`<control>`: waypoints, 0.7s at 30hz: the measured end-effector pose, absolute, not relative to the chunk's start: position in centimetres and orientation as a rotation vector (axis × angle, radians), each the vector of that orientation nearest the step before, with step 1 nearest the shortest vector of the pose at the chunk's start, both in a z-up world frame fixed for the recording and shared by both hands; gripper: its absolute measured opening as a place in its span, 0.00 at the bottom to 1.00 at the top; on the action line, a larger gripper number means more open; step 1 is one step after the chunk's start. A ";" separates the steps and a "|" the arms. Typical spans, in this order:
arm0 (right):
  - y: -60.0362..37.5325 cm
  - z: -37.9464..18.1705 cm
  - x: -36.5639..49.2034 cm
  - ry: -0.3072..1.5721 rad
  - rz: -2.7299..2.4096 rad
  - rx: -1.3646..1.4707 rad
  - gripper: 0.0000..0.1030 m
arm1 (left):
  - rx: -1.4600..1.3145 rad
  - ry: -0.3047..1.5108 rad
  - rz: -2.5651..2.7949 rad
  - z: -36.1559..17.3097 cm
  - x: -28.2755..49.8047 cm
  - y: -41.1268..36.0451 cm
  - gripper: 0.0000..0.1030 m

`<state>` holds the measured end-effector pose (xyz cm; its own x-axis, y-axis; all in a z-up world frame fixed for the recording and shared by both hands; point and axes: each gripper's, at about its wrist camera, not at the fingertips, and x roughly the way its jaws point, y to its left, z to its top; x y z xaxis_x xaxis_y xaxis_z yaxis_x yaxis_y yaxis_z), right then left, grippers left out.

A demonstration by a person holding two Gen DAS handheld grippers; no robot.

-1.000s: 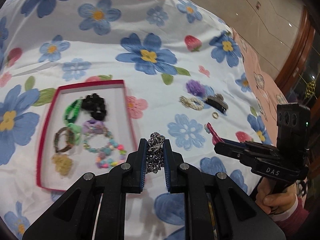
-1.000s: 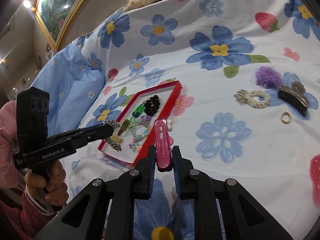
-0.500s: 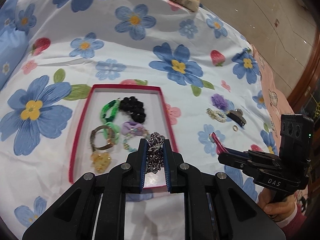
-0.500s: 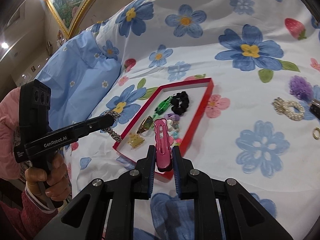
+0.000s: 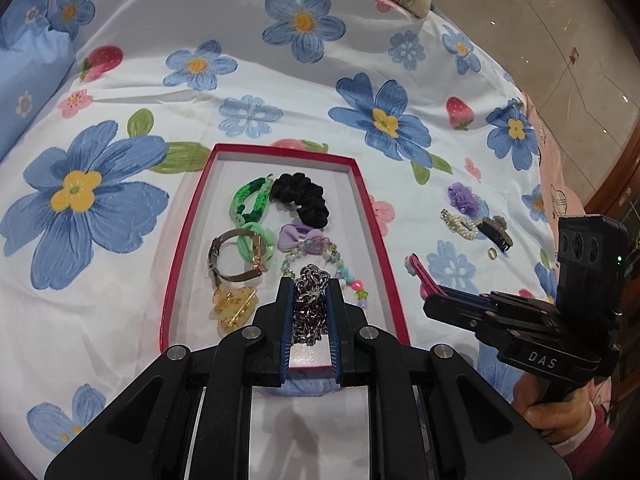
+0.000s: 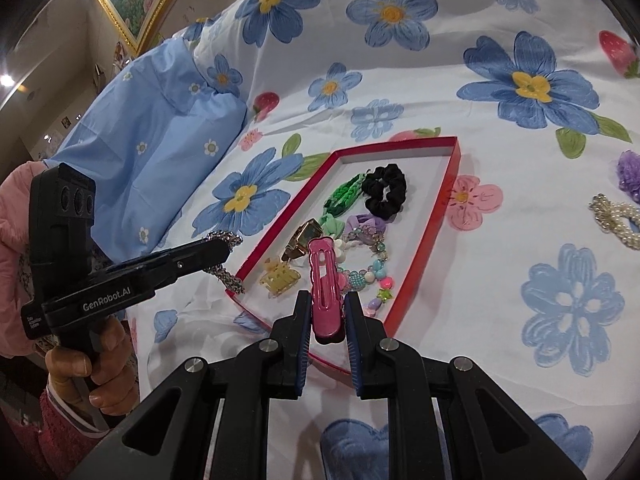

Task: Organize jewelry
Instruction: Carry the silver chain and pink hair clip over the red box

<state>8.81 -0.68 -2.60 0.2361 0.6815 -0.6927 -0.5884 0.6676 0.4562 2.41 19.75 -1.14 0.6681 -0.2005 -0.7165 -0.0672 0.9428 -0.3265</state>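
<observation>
On the left, the left gripper (image 5: 311, 312) is pinching a silver chain (image 5: 309, 304), bunched between its pads, and holding it over the near end of the red tray (image 5: 376, 240), which is lying on the flowered sheet (image 5: 120, 300). The tray is already holding a black scrunchie (image 5: 302, 196), green bands (image 5: 250, 200), a watch (image 5: 236, 256), an amber clip (image 5: 234, 304) and a bead bracelet (image 5: 340, 268). To the right, the right gripper (image 6: 326, 312) is clamping a pink hair clip (image 6: 325, 288) just above the tray's near corner. Further right, a purple flower piece (image 5: 462, 196), a pearl clip (image 5: 460, 224), a dark clip (image 5: 496, 230) and a small ring (image 5: 491, 254) are waiting loose on the sheet. The step in hand looks like delivery of both pieces; whether the chain is already touching the tray floor is hard to tell. Next, each gripper probably needs to lower over bare tray floor and let go without disturbing the bracelet.
</observation>
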 end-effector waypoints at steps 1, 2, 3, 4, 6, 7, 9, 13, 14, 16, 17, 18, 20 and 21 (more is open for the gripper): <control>-0.5 -2.7 8.9 1.011 0.873 0.106 0.16 | -0.342 0.844 -0.077 -1.4 2.5 19.7 0.13; -0.3 -2.9 9.1 1.016 0.872 0.105 0.16 | -0.342 0.848 -0.079 -1.6 2.6 19.7 0.13; -0.1 -3.2 9.2 1.021 0.869 0.101 0.16 | -0.342 0.854 -0.081 -1.9 2.8 19.7 0.13; 0.2 -3.4 9.4 1.028 0.867 0.096 0.16 | -0.342 0.860 -0.085 -2.2 3.0 19.7 0.13; 0.7 -3.9 9.7 1.042 0.866 0.087 0.16 | -0.347 0.873 -0.092 -2.9 3.3 19.6 0.13; 1.0 -4.1 9.8 1.047 0.865 0.082 0.16 | -0.348 0.881 -0.094 -3.2 3.5 19.5 0.13; 1.6 -4.6 10.0 1.060 0.857 0.066 0.16 | -0.350 0.895 -0.095 -3.9 3.9 19.4 0.13; 2.4 -5.4 10.4 1.075 0.848 0.040 0.16 | -0.346 0.921 -0.089 -5.1 4.5 19.4 0.13; 2.6 -5.6 10.5 1.080 0.851 0.033 0.16 | -0.347 0.926 -0.088 -5.4 4.6 19.4 0.13; 2.9 -5.9 10.6 1.088 0.851 0.020 0.16 | -0.355 0.936 -0.088 -5.9 4.8 19.6 0.13; 3.1 -6.2 10.6 1.093 0.847 0.006 0.16 | -0.356 0.940 -0.086 -6.1 4.9 19.7 0.13; 3.3 -6.3 10.6 1.096 0.845 -0.002 0.16 | -0.357 0.945 -0.085 -6.4 5.0 19.7 0.13; 3.7 -6.8 10.7 1.105 0.837 -0.028 0.16 | -0.361 0.955 -0.082 -6.9 5.2 19.9 0.13; 3.9 -7.0 10.7 1.108 0.831 -0.044 0.16 | -0.362 0.961 -0.081 -7.2 5.3 19.9 0.13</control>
<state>10.71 3.91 -7.01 0.1851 0.5688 -0.8014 -0.6099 0.7059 0.3601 5.28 19.94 -7.18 0.5751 -0.2264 -0.7861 -0.0920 0.9369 -0.3372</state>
